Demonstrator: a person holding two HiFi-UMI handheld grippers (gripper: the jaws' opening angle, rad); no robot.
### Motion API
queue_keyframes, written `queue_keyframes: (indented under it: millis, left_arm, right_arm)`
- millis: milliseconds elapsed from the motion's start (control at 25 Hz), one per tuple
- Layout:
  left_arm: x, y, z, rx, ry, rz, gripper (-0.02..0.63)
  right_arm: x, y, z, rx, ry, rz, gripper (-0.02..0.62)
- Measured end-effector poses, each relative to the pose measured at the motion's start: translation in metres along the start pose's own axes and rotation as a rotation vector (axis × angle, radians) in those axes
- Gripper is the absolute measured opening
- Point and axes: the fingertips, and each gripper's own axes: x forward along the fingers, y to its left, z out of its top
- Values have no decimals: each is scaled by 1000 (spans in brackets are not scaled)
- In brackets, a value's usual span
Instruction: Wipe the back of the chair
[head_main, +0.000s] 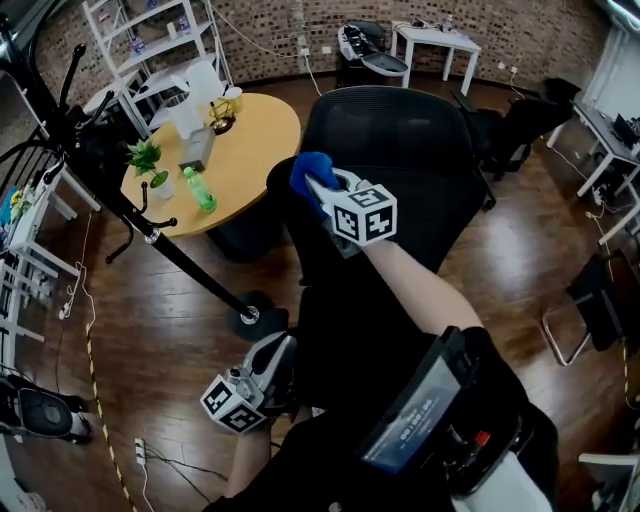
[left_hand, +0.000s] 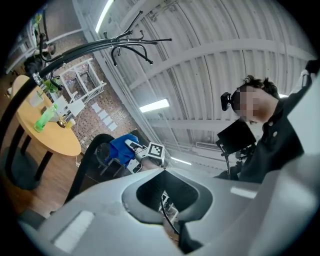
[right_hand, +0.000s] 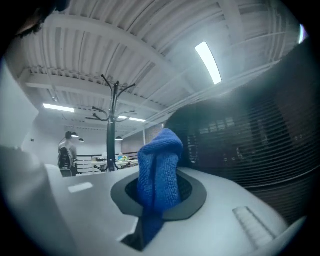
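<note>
A black mesh office chair (head_main: 400, 150) stands in front of me with its back toward me. My right gripper (head_main: 318, 186) is shut on a folded blue cloth (head_main: 308, 170), which lies against the upper left edge of the chair back. In the right gripper view the cloth (right_hand: 159, 172) sticks up between the jaws, and the dark mesh (right_hand: 250, 140) is close on the right. My left gripper (head_main: 278, 352) hangs low beside the chair's lower left. Its jaws are shut on nothing (left_hand: 166, 172) and it looks up at the cloth (left_hand: 119, 148).
A round wooden table (head_main: 255, 150) at the left carries a green bottle (head_main: 199, 189) and a small plant (head_main: 148, 160). A black coat rack pole (head_main: 170, 255) slants to its base (head_main: 255, 320) beside the chair. Cables (head_main: 160, 462) lie on the wooden floor, and other chairs and white desks (head_main: 435, 40) stand around.
</note>
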Motion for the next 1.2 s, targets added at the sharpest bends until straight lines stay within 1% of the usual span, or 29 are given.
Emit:
queue_keyframes:
  millis: [120,280,480,600,680,760,840,960,1080,1200]
  left_arm:
    - [-1,8,1,-2,2,6,3]
    - [14,11,-6,-20,32,-44,3]
    - [48,2,-29,-57,105,-143,3]
    - [68,-9,-42,-73,145,-204,3]
    - [77,-16,-50,-81,169,-239,3]
    - [80,-18,-55,-87,186,-255,3]
    - [79,-17,-58,-95,196,-256,3]
    - [75,-15,-55,-104,189,-246,3]
    - [68,-19,-49,-92,173,-229,3]
    - [55,-17,-41,-74,151,-184,3]
  right_arm:
    - [-8,-47,-6,58,4,-113,32]
    - [-60,-113,-13,131,-19,-260,31]
    - [-169,-197,-29,177,-35,-497,32]
    - [-249,-245,-38,228,-61,-676,32]
    - [-299,-268,-41,271,-91,-786,32]
    - [-334,-278,-40,280,-120,-858,32]
    - [-350,-280,-37,261,-140,-894,31]
    - [-340,-273,-36,205,-123,-896,31]
    - [-301,-261,-40,158,-63,-839,31]
    - [-253,-243,-44,140,-35,-788,31]
